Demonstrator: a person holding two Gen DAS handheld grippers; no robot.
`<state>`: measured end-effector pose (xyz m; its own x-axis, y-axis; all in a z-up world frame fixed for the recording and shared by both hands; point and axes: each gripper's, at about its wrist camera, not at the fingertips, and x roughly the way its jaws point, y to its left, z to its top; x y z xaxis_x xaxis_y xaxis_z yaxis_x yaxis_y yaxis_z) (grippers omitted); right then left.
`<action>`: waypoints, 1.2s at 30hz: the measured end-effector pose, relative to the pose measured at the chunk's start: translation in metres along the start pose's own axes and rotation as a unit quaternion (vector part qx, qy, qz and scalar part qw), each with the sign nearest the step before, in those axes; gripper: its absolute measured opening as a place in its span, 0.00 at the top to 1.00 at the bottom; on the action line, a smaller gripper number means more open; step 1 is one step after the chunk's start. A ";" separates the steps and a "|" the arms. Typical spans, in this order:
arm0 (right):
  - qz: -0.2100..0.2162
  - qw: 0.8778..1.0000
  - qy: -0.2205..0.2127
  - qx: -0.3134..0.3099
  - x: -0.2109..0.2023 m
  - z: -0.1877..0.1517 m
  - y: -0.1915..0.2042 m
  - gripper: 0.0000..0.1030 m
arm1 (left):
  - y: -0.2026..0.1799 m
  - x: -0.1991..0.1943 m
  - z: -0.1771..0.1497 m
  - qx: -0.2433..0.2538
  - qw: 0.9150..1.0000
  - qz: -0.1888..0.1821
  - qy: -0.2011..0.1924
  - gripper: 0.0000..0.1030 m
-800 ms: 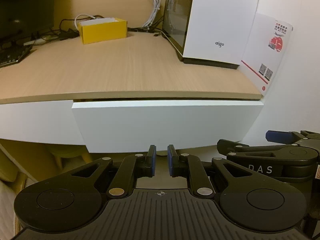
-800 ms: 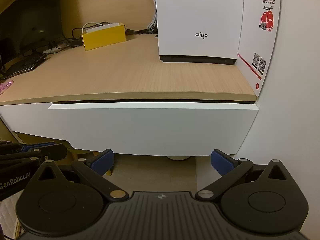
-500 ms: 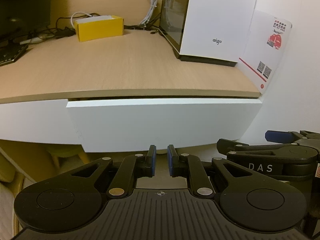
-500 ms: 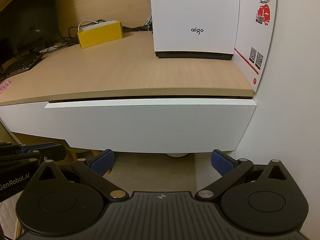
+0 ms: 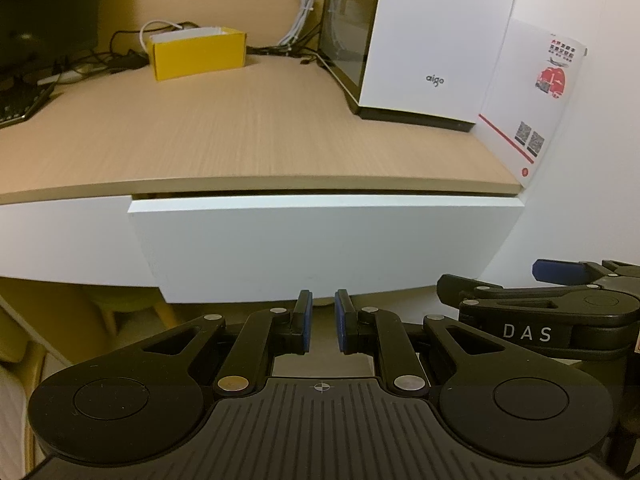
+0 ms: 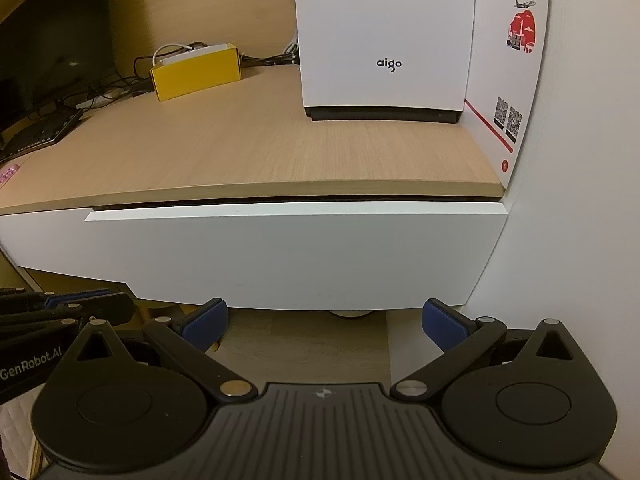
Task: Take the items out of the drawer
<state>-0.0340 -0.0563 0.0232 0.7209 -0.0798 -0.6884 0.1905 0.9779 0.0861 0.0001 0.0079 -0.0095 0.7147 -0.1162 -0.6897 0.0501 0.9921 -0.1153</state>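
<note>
The white drawer front (image 5: 320, 248) sits under the wooden desk top (image 5: 240, 136), standing slightly proud of the panel to its left, with a thin dark gap above it. Its contents are hidden. My left gripper (image 5: 321, 312) hangs just below the drawer's lower edge, its blue pads almost together with nothing between them. My right gripper (image 6: 324, 316) is open and empty, its blue fingertips (image 6: 204, 318) level with the bottom edge of the drawer front (image 6: 288, 256). Each gripper shows at the edge of the other's view.
On the desk stand a white "aigo" box (image 6: 384, 40), a yellow carton (image 6: 196, 74) with cables behind it, and a keyboard (image 6: 40, 132) at the left. A printed card (image 6: 516, 68) leans on the white wall at the right. Floor lies below the drawer.
Both views have drifted slightly, the desk and drawer sliding a little leftward in frame. Neither gripper's jaws have changed. The drawer has not moved.
</note>
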 end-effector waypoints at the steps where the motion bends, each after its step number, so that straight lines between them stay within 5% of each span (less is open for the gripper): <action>1: 0.000 1.000 0.000 0.000 0.000 0.000 -0.001 0.00 | 0.000 0.000 0.000 0.000 1.000 0.000 0.001 0.86; 36: 0.010 1.000 0.003 0.021 0.000 -0.002 0.001 0.00 | 0.007 0.005 -0.001 0.004 0.999 -0.039 0.017 0.85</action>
<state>-0.0351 -0.0547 0.0223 0.7211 -0.0596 -0.6902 0.2040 0.9704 0.1294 0.0035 0.0147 -0.0145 0.6835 -0.1948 -0.7035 0.1110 0.9803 -0.1636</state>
